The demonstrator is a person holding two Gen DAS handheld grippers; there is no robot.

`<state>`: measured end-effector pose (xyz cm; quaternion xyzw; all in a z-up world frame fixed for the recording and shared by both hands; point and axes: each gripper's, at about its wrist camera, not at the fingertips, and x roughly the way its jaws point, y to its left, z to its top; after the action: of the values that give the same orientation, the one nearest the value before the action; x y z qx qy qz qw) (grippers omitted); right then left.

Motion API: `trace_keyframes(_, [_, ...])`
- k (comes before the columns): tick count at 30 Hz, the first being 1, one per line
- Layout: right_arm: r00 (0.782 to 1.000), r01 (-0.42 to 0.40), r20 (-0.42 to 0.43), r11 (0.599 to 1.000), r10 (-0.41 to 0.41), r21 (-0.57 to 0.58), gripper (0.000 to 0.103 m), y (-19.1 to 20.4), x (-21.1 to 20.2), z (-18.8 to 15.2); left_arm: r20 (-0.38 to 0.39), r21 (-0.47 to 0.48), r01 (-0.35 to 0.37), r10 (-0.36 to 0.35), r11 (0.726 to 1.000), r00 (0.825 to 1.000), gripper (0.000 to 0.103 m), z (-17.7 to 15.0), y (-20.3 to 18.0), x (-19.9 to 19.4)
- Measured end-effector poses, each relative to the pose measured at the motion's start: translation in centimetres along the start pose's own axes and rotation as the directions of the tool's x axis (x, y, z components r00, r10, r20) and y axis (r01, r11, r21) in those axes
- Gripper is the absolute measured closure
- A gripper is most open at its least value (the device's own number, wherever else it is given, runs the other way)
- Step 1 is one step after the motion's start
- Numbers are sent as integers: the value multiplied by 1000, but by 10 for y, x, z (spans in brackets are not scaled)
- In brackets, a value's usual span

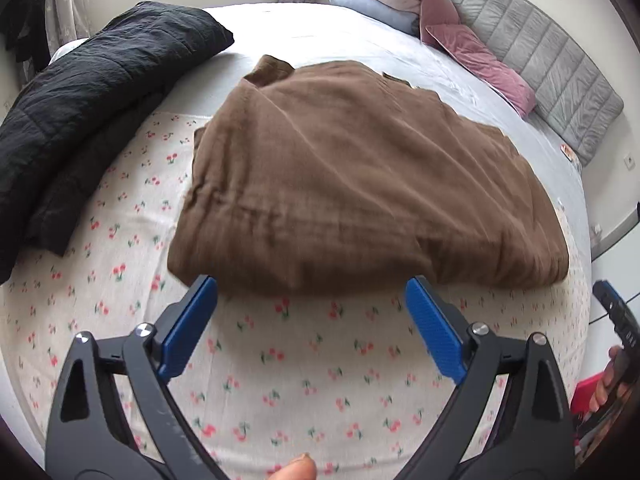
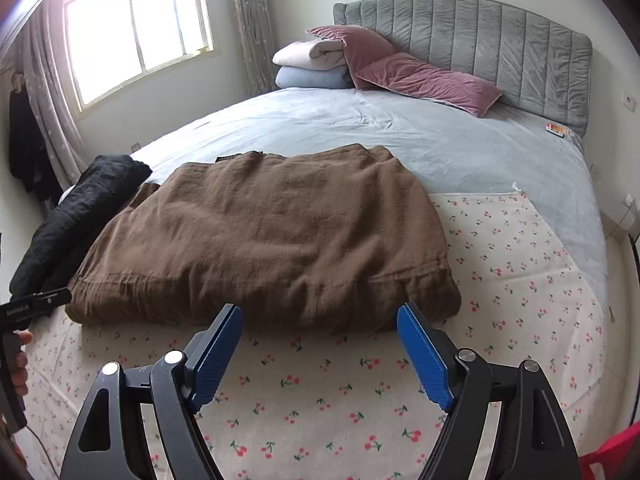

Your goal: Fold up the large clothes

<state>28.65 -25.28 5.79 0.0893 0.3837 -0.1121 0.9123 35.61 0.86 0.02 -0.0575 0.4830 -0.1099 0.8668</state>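
Observation:
A large brown garment [image 1: 352,184] lies folded into a thick rectangle on the cherry-print sheet [image 1: 280,360] on the bed; it also shows in the right wrist view [image 2: 264,240]. My left gripper [image 1: 312,292] is open and empty, its blue fingertips just short of the garment's near edge. My right gripper [image 2: 320,320] is open and empty, also just in front of the near edge. Each gripper's body shows at the side of the other view, the right one [image 1: 616,320] and the left one [image 2: 32,308].
A black jacket [image 1: 80,112] lies left of the brown garment. Pink pillows [image 2: 420,72], folded blankets [image 2: 312,64] and a grey headboard [image 2: 480,40] stand at the far end. The blue bedsheet [image 2: 440,140] lies beyond the garment. A red object [image 2: 612,456] is at the lower right.

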Motion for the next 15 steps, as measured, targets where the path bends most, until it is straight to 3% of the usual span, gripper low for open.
trace_keyframes(4, [1000,18,-21,1000,-18,-11,17,11,-33,-20,-18,-5,-27,27,1000,999,6,-44,-15,-33])
trace_keyframes(9, [999,3,-37,1000,-3,-14,12,24,-65,-49,-18,57,-51,52,997,998,6,-92,-38,-65])
trace_keyframes(15, [998,20,-60,1000,-21,-18,10,42,-64,-87,4,108,-90,90,990,996,6,-121,-66,-68])
